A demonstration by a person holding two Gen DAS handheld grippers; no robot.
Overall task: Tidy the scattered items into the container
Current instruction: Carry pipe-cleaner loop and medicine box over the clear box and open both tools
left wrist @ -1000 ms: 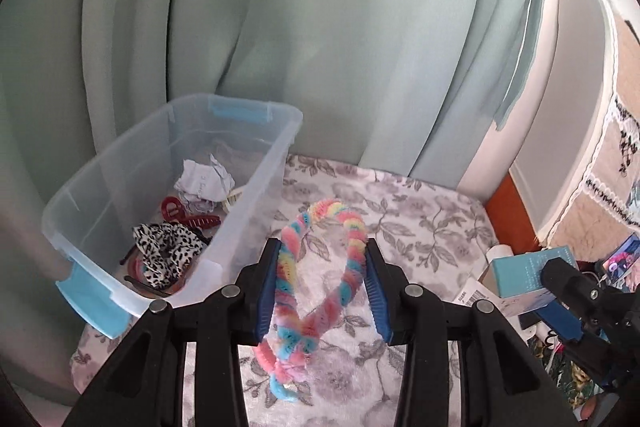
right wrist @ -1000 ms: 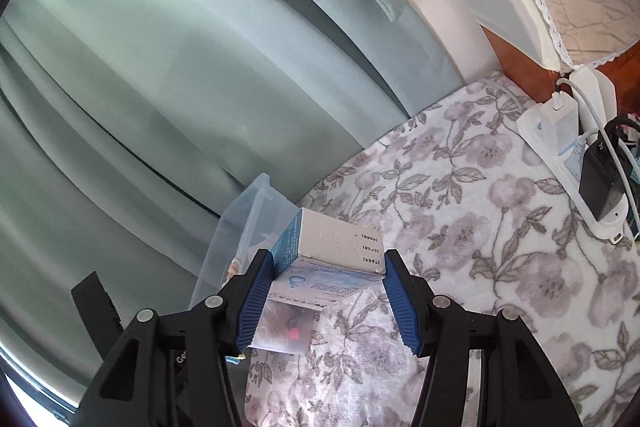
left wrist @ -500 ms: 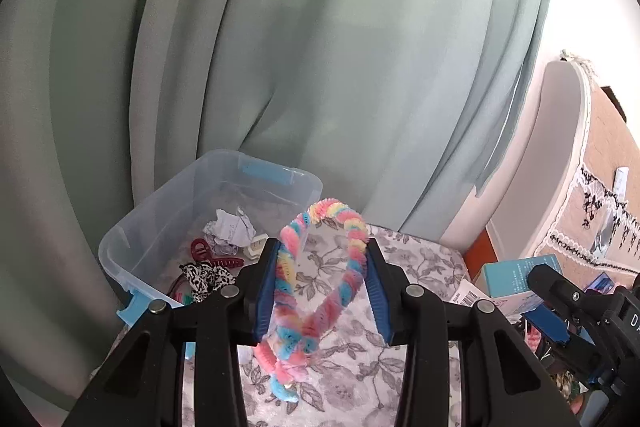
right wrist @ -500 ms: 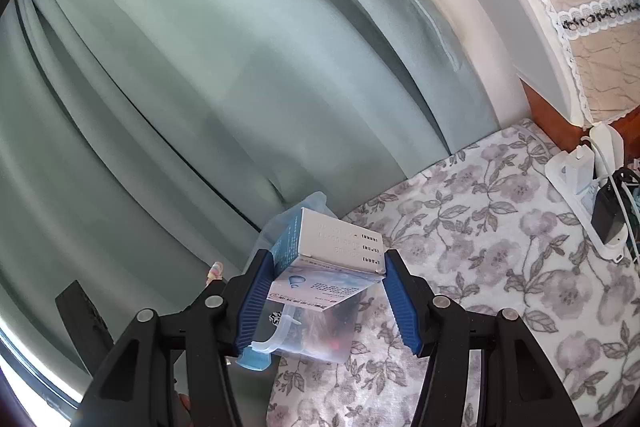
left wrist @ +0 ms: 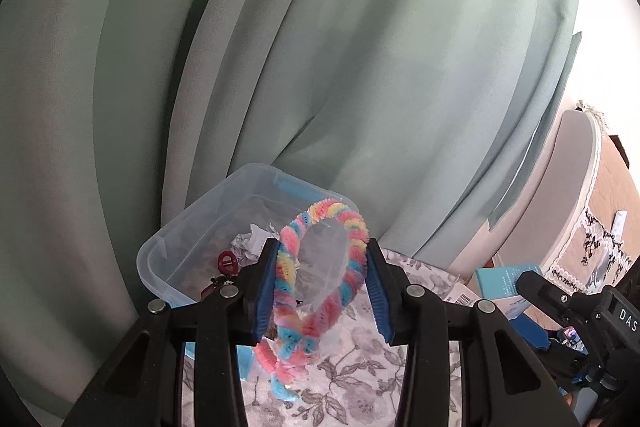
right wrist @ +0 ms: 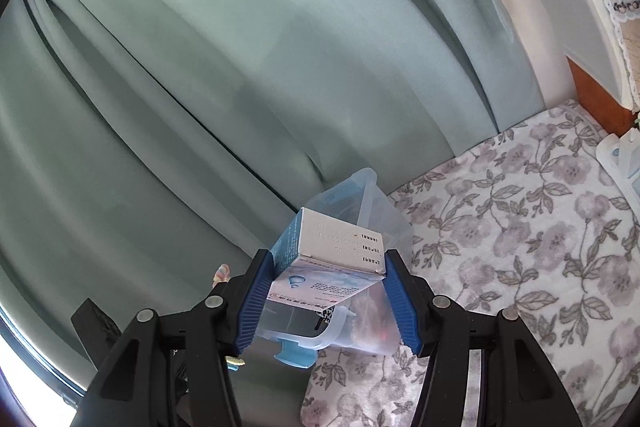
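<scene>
Pale green curtains (left wrist: 320,67) hang behind a grey floral cloth (right wrist: 520,227), where a clear plastic storage bin (left wrist: 168,251) with blue latches sits at about ten o'clock from the left gripper (left wrist: 320,279), holding a dark red hair claw (left wrist: 227,262) and crumpled white paper (left wrist: 250,241). That gripper's blue pads pinch a fuzzy rainbow headband (left wrist: 352,239), a twisted loop of pink, blue and yellow, raised above the cloth at the bin's near corner. Further right, at three o'clock, the right gripper (right wrist: 326,291) clamps a light-blue and white carton (right wrist: 328,251) by its sides, tilted, before the bin.
</scene>
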